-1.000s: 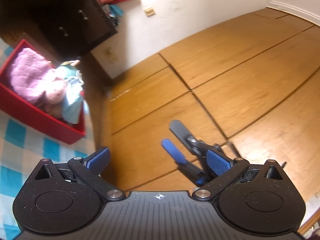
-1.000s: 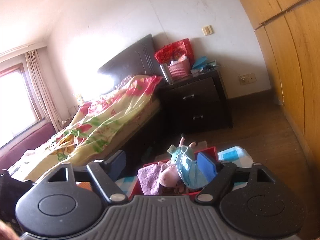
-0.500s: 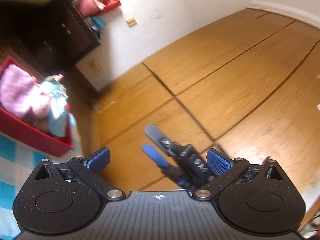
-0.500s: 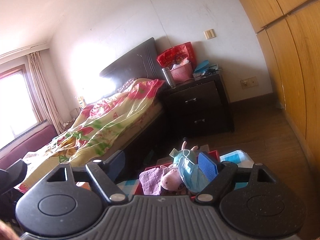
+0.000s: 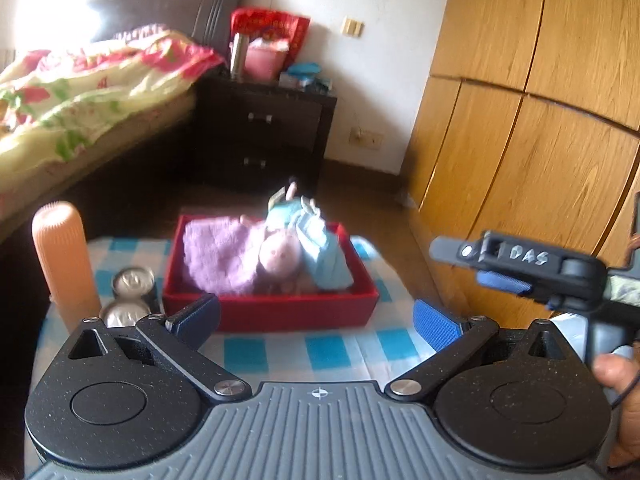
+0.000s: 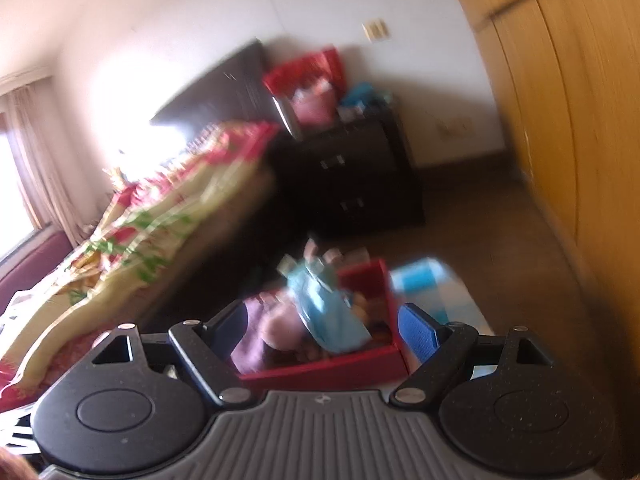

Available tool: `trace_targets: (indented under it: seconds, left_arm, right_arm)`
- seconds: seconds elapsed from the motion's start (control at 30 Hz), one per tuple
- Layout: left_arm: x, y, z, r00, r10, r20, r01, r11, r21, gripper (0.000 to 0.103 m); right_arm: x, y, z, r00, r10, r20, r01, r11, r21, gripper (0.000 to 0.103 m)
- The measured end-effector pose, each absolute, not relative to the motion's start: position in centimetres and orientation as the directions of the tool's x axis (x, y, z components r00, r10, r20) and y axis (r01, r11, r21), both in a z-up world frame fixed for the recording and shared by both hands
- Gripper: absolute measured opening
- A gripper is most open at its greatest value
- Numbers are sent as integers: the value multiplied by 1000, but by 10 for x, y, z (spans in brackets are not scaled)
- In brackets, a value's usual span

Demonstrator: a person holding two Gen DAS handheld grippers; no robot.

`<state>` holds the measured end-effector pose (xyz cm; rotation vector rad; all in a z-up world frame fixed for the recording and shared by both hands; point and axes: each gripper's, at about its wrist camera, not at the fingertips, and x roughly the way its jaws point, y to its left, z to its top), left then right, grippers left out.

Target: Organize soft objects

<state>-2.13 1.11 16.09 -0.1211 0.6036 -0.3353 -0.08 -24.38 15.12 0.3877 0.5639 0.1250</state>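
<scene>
A red box (image 5: 280, 311) stands on the blue-checked cloth (image 5: 320, 350). It holds a purple towel (image 5: 218, 254) and a pink plush pig (image 5: 280, 256) in a light blue dress. My left gripper (image 5: 316, 320) is open and empty, a little in front of the box. My right gripper (image 6: 322, 330) is open and empty, above the box's (image 6: 360, 360) near side. It also shows from the side in the left wrist view (image 5: 480, 264), to the right of the box. The right wrist view is blurred; the plush (image 6: 320, 308) and towel (image 6: 252, 344) lie between its fingers.
An orange cylinder (image 5: 64, 256) and two metal cans (image 5: 132, 280) stand left of the box. Behind are a bed with a floral quilt (image 5: 80, 92), a dark nightstand (image 5: 264, 136) with a red bag and a wooden wardrobe (image 5: 540, 120) on the right.
My left gripper has swung from facing the wardrobe to facing the box and table. My right gripper has tilted down closer over the box. Both stay open.
</scene>
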Motion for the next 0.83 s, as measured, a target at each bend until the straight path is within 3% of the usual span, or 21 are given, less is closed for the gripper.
trace_targets:
  seconds: [0.2,0.33,0.57,0.83]
  left_arm:
    - [-13,21,148,746,-260,-613,177,965,-193,98]
    - [-12,25,146,748,-233,-621,154,972,-180,98]
    - [-12,8,141,746,-158,-648,179,983,-34,98]
    - [-12,17,140,742,-192,-642,173,980,-93,98]
  right_arm:
    - [10,-240,121,765,236,-599,18,922,386,62]
    - [7,-233,128,769,246,-590,-12,928,372,62]
    - [4,-222,130,768,250,-590,-49,941,334,62]
    - [7,-222,127,757,250,-604,-45,941,334,62]
